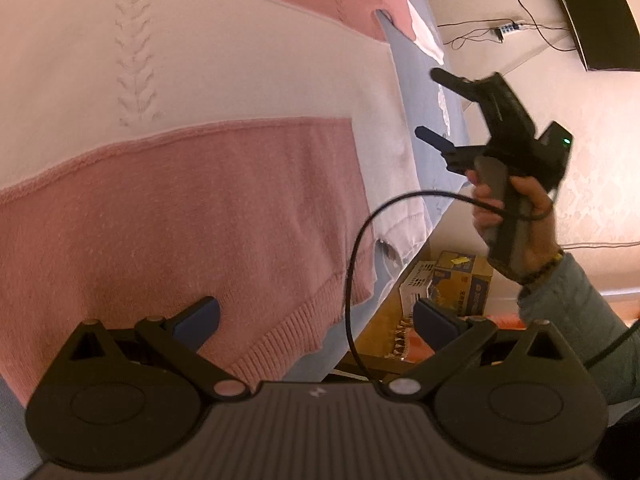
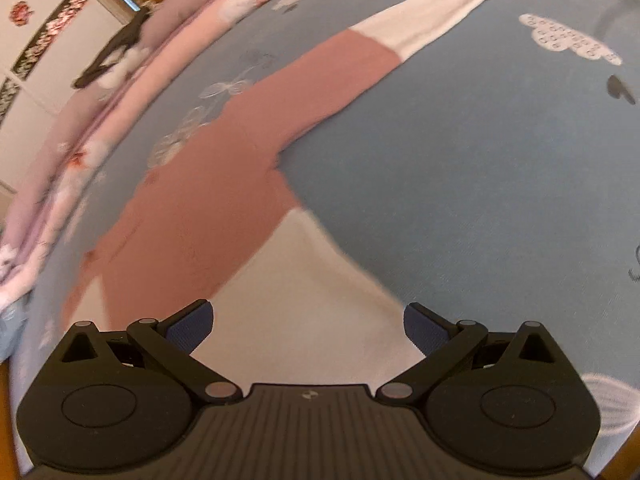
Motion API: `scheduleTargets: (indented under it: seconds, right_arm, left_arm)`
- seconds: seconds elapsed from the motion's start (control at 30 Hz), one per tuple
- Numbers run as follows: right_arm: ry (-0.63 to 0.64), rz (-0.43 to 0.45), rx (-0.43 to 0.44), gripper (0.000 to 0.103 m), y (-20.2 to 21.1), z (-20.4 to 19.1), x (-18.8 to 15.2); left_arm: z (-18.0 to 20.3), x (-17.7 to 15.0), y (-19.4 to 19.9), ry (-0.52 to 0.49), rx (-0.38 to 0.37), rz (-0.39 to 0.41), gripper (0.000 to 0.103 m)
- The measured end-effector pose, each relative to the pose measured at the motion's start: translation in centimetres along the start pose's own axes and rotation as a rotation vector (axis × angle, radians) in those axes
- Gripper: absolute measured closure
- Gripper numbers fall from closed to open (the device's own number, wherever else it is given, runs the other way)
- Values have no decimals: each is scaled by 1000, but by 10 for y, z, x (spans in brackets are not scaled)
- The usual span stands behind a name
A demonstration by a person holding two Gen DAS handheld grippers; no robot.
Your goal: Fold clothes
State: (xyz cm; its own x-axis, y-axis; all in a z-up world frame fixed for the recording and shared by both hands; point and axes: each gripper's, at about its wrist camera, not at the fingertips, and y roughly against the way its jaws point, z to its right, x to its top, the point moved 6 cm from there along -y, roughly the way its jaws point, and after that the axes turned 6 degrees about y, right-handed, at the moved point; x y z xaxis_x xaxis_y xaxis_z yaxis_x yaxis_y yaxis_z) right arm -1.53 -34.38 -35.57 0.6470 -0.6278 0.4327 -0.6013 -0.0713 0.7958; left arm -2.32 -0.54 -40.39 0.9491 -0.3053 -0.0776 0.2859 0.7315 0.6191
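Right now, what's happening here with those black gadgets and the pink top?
A person is holding a two-finger gripper in each hand to fold a pink and white sweater that lies spread on a blue bedsheet. Both the left gripper and the right gripper are open and hold nothing. One sleeve lies stretched out straight, so by the look of it the folding has not begun.

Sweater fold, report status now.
Left tongs open, empty. Right tongs open, empty. Sweater flat on bedsheet, sleeve unfolded. Nothing blocking.
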Motion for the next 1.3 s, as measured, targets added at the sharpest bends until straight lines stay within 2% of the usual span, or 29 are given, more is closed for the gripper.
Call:
scheduleTargets:
  seconds: [0.07, 0.13, 0.2, 0.4, 0.53, 0.6, 0.67, 0.77, 0.87, 0.9, 0.93, 1.03, 1.13, 1.3]
  right_arm:
    - [18, -34, 28, 0, -1, -7, -12]
    - [45, -69, 14, 0, -5, -4, -23]
    - [41, -94, -32, 0, -7, 9, -31]
    - [-19, -81, -156, 0, 17, 43, -30]
    - [12, -90, -75, 0, 20, 22, -33]
    - [26, -125, -44, 0, 13, 16, -41]
    - [11, -171, -56, 0, 4, 20, -51]
    - [-70, -146, -88, 0, 7, 35, -55]
    - [-174, -141, -131, 0, 13, 38, -51]
    - [-184, -140, -138, 0, 14, 37, -50]
    - [-165, -137, -135, 0, 15, 34, -49]
    - [-103, -133, -108, 0, 12, 14, -45]
    - [-83, -149, -62, 0, 4, -7, -41]
    - [22, -162, -16, 0, 0, -46, -34]
  left_arm:
    - [0, 1, 0, 1, 3, -1, 1]
    - [0, 2, 0, 1, 5, -2, 1]
    - [0, 2, 0, -3, 7, 0, 1]
    - [1, 1, 1, -4, 11, 14, 1]
    - [1, 1, 1, -4, 17, 20, 1]
    - [1, 0, 1, -7, 17, 20, 1]
    - [1, 0, 1, -14, 18, 17, 1]
    - [2, 0, 2, -9, 22, 23, 1]
    - [7, 4, 14, 50, 34, 41, 1]
    - [10, 6, 22, 55, 19, 80, 1]
    - [14, 10, 31, 55, -1, 130, 1]
    - [9, 18, 48, 51, 17, 229, 1]
    - [-21, 10, 40, 136, 59, 195, 1]
    - [-39, -21, 50, 177, 60, 187, 1]
